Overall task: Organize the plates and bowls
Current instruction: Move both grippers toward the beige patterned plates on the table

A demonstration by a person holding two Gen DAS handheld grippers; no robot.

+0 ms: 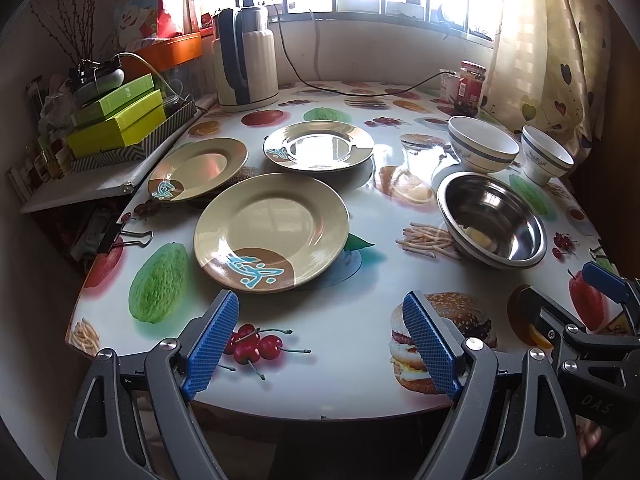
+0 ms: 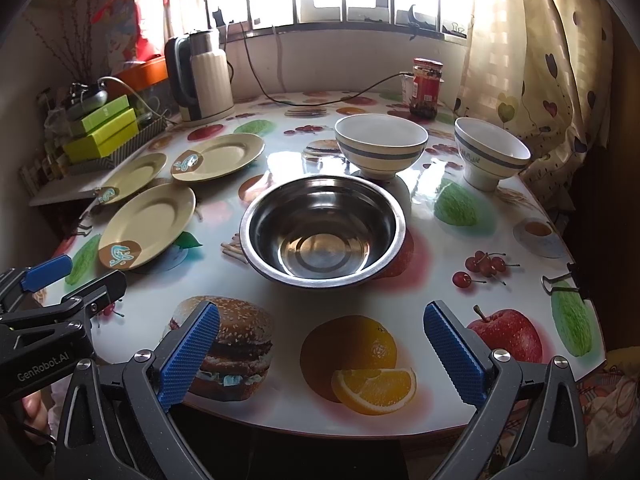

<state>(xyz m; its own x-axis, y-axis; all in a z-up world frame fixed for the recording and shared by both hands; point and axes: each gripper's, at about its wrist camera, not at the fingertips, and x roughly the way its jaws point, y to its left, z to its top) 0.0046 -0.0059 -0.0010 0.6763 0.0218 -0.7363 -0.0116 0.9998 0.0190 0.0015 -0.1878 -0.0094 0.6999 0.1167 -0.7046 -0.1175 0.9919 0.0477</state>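
**both grippers open over near table edge, dishes untouched**

the left gripper (image 1: 322, 344) is seen at the bottom of the left wrist view, jaws spread wide, nothing between the blue pads. the right gripper (image 2: 322, 354) is likewise held open and empty at the bottom of the right wrist view.

three tan plates are laid separately on the table (image 1: 340, 392): the nearest plate (image 1: 272, 232) at frame centre, a second plate (image 1: 198, 168) to its upper left, a third plate (image 1: 319, 146) above centre. the steel bowl (image 2: 323, 232) is seen at centre of the right wrist view, upright. behind it stands one white bowl (image 2: 381, 146); a second white bowl (image 2: 491, 152) is set apart at upper right. a kettle (image 1: 246, 60) is noted at upper left, a jar (image 2: 426, 88) near the window.
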